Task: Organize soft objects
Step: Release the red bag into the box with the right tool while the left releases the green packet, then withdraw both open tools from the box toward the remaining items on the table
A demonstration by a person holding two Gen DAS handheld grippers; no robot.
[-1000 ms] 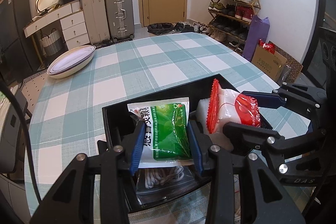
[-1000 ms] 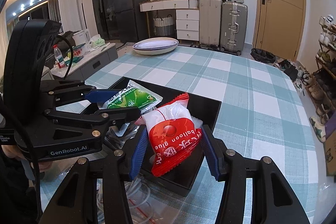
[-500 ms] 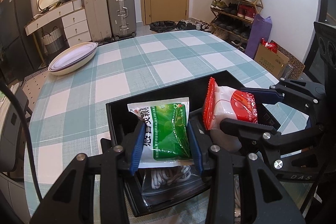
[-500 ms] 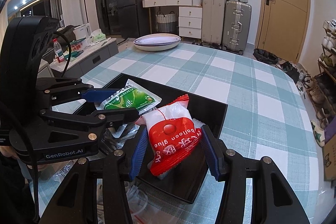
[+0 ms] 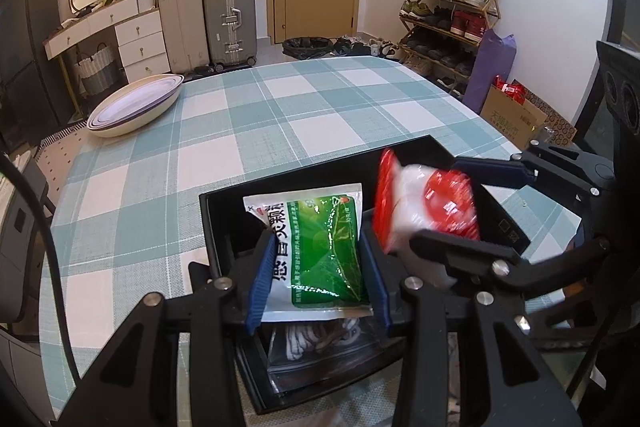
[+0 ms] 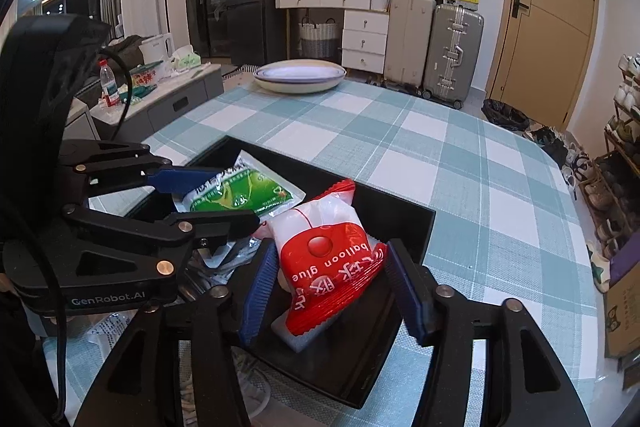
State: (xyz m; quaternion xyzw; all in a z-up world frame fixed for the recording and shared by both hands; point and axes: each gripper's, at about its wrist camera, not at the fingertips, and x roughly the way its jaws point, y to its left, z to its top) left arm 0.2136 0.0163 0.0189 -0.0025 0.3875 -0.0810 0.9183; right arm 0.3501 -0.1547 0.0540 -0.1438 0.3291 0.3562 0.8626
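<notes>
While both grippers hang over the black tray point(image 6: 404, 223), right gripper point(image 6: 328, 291) just spread off the red packet point(image 6: 332, 263); left gripper point(image 5: 316, 281), loosening, touches the green packet point(image 5: 320, 247).

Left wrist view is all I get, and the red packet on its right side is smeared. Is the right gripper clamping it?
Observer: No. In the right wrist view the right gripper has just been opening its jaws, and the red packet sits between them unpinched.
Reviewer: Where is the packet resting?
Observer: Its lower end is down on the floor of the black tray.
Reviewer: Any label?
Observer: It reads "balloon glue", upside down to that camera.
</notes>
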